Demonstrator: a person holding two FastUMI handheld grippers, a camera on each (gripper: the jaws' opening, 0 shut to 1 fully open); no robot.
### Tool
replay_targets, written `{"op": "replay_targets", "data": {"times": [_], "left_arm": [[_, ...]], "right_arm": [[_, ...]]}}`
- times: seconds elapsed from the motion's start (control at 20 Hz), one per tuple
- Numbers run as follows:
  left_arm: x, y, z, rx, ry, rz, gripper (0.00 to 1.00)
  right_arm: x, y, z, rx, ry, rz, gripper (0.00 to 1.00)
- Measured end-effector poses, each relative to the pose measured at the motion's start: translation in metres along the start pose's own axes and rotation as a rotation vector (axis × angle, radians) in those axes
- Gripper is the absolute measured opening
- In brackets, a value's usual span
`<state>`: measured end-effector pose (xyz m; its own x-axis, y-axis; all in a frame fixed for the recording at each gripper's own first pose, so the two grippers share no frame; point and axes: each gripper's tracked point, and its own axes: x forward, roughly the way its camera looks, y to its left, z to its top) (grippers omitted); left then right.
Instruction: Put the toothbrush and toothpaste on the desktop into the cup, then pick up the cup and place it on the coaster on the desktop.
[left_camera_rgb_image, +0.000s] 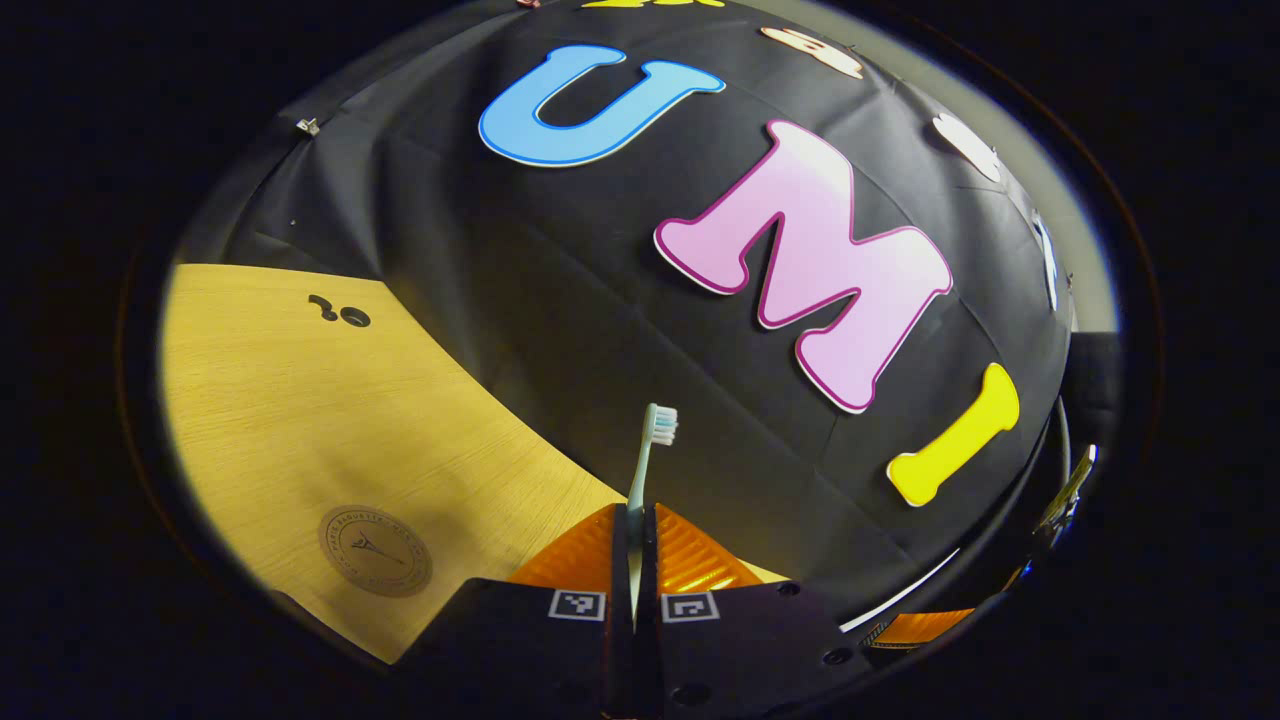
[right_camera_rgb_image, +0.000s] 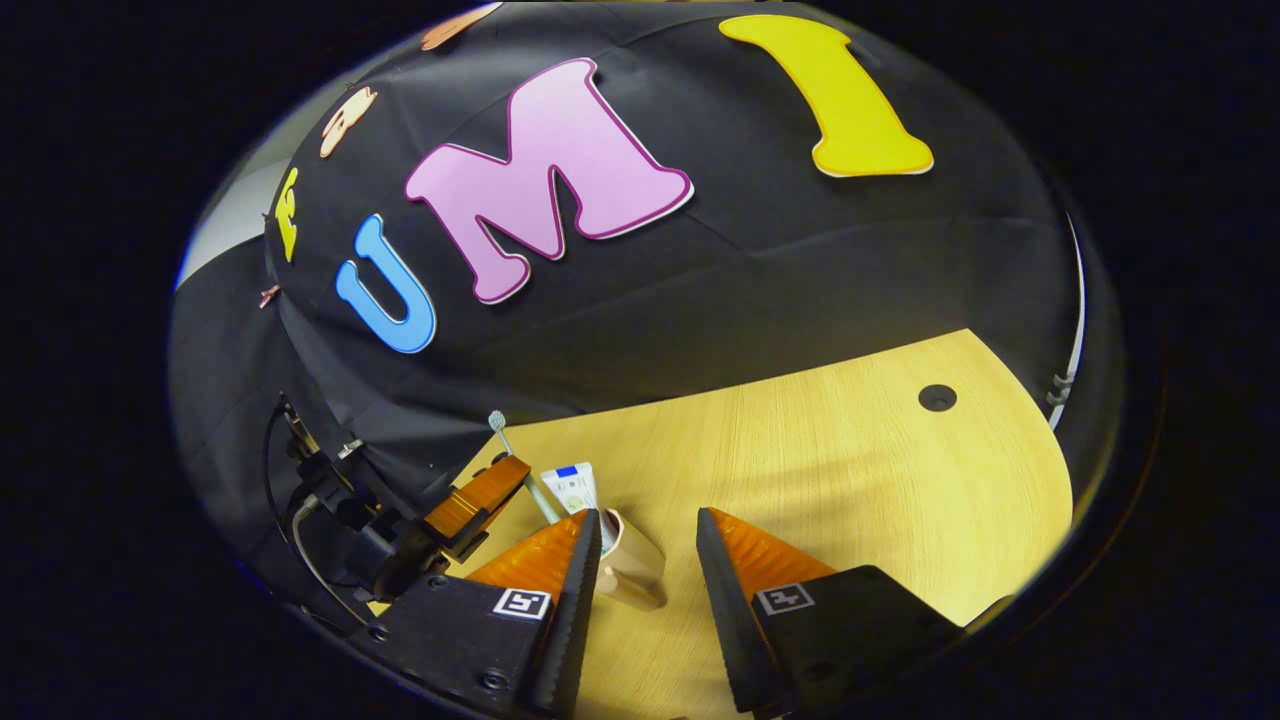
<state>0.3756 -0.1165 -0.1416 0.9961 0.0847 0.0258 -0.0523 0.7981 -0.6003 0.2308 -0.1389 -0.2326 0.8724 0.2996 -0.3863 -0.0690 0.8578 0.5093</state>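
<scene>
At the bottom of the left gripper view, the left tool (left_camera_rgb_image: 634, 560) is clamped on the slim handle of the toothbrush (left_camera_rgb_image: 645, 470); both ribbed, wedge-shaped fingers (left_camera_rgb_image: 575, 555) press flat against the pale plastic stem. The brush stands upright out of the grip, its short bristled head at the top against the black cloth wall. To the left lies the counter (left_camera_rgb_image: 300, 420), a smooth light wood-grain surface with two small dark holes near its far edge. A flat, round brownish coaster (left_camera_rgb_image: 375, 550) lies on it, near the tool and to its left.

In the right gripper view, the right tool (right_camera_rgb_image: 648, 545) stands apart, its two ridged triangular fingers (right_camera_rgb_image: 755, 560) spread wide above the wood-grain counter (right_camera_rgb_image: 850, 450). Between them, close to the left-hand finger, stands the cup (right_camera_rgb_image: 632, 565), a smooth beige cylinder seen at a tilt. The toothpaste (right_camera_rgb_image: 573, 488), a flattened white tube with a blue band, sticks up out of the cup's mouth. Just left of it the other tool (right_camera_rgb_image: 480, 505) holds the toothbrush (right_camera_rgb_image: 515, 460) at a slant, bristles upward, its lower end near the cup's rim. A round dark hole shows far right on the counter.
</scene>
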Motion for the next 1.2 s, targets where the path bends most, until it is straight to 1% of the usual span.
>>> {"op": "replay_targets", "data": {"times": [0.2,0.4,0.5,0.65,0.7,0.75,0.9,0.95,1.0,1.05,1.1,1.15,1.2], "left_arm": [[-0.004,0.004,-0.021,0.080,0.008,0.006,0.06],[-0.003,0.012,-0.040,0.165,0.015,0.021,0.06],[-0.004,0.012,-0.041,0.193,0.010,0.013,0.09],[-0.012,0.015,-0.044,0.202,0.033,-0.010,0.15],[-0.014,0.016,-0.044,0.200,0.041,-0.017,0.18],[-0.017,0.018,-0.043,0.197,0.045,-0.022,0.27],[-0.029,0.021,-0.034,0.196,0.047,-0.036,0.36],[-0.036,0.025,-0.028,0.201,0.052,-0.034,0.41],[-0.045,0.027,-0.020,0.206,0.053,-0.035,0.43],[-0.057,0.030,-0.011,0.210,0.055,-0.041,0.49],[-0.070,0.034,-0.003,0.217,0.060,-0.043,0.52],[-0.083,0.040,0.002,0.229,0.072,-0.041,0.57],[-0.100,0.049,0.008,0.247,0.087,-0.032,0.59]], "right_arm": [[0.006,-0.001,-0.024,-0.028,0.070,-0.011,0.60],[0.020,0.000,-0.053,-0.087,0.181,-0.009,0.60],[0.025,0.003,-0.066,-0.127,0.242,0.006,0.59],[0.032,0.010,-0.079,-0.203,0.309,0.030,0.60],[0.034,0.013,-0.081,-0.226,0.321,0.041,0.60],[0.035,0.017,-0.084,-0.244,0.335,0.053,0.60],[0.038,0.024,-0.092,-0.276,0.390,0.067,0.60],[0.040,0.027,-0.095,-0.288,0.407,0.070,0.60],[0.043,0.028,-0.097,-0.310,0.425,0.068,0.60],[0.048,0.029,-0.099,-0.337,0.444,0.064,0.60],[0.051,0.032,-0.102,-0.360,0.465,0.068,0.60],[0.055,0.036,-0.106,-0.382,0.493,0.074,0.60],[0.059,0.036,-0.110,-0.400,0.520,0.072,0.60]]}}
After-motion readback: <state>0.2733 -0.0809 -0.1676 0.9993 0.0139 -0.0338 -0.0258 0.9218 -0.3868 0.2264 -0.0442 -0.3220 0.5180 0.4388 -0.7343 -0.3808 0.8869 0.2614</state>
